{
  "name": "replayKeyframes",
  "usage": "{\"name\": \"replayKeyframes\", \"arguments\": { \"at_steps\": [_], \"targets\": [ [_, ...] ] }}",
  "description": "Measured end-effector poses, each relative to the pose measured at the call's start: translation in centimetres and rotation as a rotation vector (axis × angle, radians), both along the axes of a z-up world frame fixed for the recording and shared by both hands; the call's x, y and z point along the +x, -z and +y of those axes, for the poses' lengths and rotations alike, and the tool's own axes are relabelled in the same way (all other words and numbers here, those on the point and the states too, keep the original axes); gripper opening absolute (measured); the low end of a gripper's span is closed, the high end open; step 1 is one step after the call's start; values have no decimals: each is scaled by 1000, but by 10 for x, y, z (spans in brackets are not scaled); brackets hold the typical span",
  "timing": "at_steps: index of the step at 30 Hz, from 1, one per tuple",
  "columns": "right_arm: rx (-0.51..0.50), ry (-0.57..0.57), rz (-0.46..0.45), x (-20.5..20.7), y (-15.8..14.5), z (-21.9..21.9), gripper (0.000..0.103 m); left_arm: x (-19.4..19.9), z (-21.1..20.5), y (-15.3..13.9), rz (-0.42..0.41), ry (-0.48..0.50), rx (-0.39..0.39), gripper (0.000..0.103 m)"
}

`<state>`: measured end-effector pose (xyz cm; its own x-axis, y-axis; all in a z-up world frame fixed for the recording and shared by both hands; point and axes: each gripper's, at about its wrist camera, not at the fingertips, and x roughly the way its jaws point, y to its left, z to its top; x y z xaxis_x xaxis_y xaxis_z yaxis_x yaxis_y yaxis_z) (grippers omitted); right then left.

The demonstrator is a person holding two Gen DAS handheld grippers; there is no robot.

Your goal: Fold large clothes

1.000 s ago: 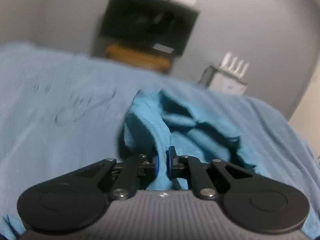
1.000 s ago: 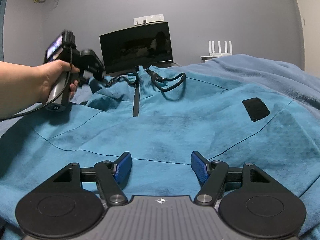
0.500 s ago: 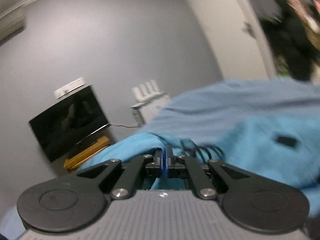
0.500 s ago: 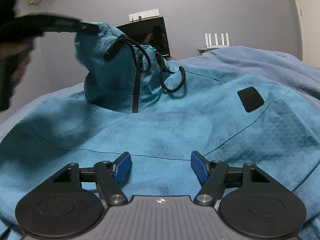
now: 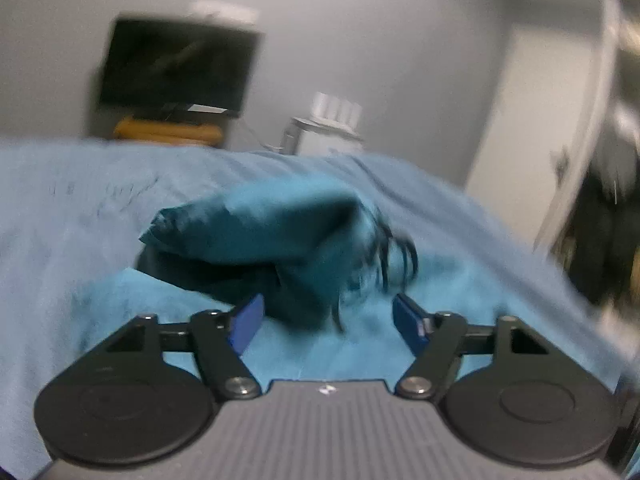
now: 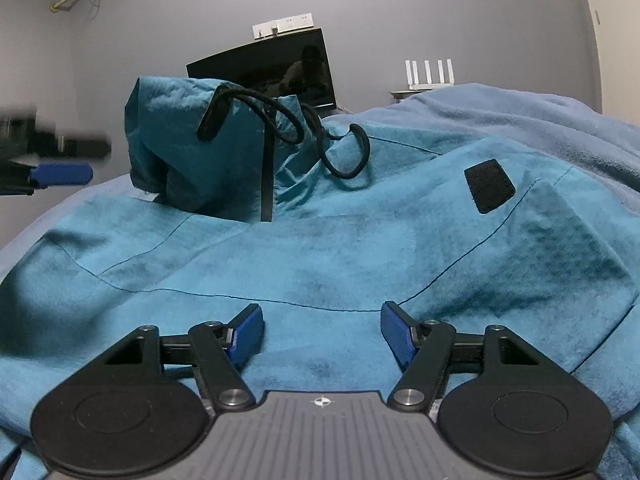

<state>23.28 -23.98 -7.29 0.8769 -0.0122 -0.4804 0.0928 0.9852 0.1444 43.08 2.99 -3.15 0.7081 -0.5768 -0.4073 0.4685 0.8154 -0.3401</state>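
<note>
The left gripper (image 5: pixel 328 316) has just been opening its jaws, nothing pinched between the blue pads; just ahead, the jacket's hood (image 5: pixel 256 232) stands bunched, its black drawcord (image 5: pixel 394 254) apparently mid-swing in the blur. The right gripper (image 6: pixel 322 332) hovers open-jawed over the teal jacket (image 6: pixel 320 264), spread flat on the blue blanket (image 6: pixel 520 116).

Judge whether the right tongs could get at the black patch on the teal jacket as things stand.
Probably yes. The right tongs stand open over the teal jacket, and the black patch lies uncovered ahead to their right, with only flat fabric between.
</note>
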Motion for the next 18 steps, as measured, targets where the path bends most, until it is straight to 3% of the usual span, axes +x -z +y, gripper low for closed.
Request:
{"name": "replayKeyframes", "arguments": {
  "at_steps": [6,12,15,18],
  "targets": [
    [-31,-8,-5,0,3,7,73,72,26,-6,215,-160,-379,73],
    [-46,-17,-6,3,4,9,77,120,36,20,439,-303,-553,73],
    [-51,-21,-8,3,5,10,78,135,29,26,501,-343,-478,73],
    [-57,-23,-11,1,6,10,78,142,26,27,479,-371,-416,69]
  ]
}}
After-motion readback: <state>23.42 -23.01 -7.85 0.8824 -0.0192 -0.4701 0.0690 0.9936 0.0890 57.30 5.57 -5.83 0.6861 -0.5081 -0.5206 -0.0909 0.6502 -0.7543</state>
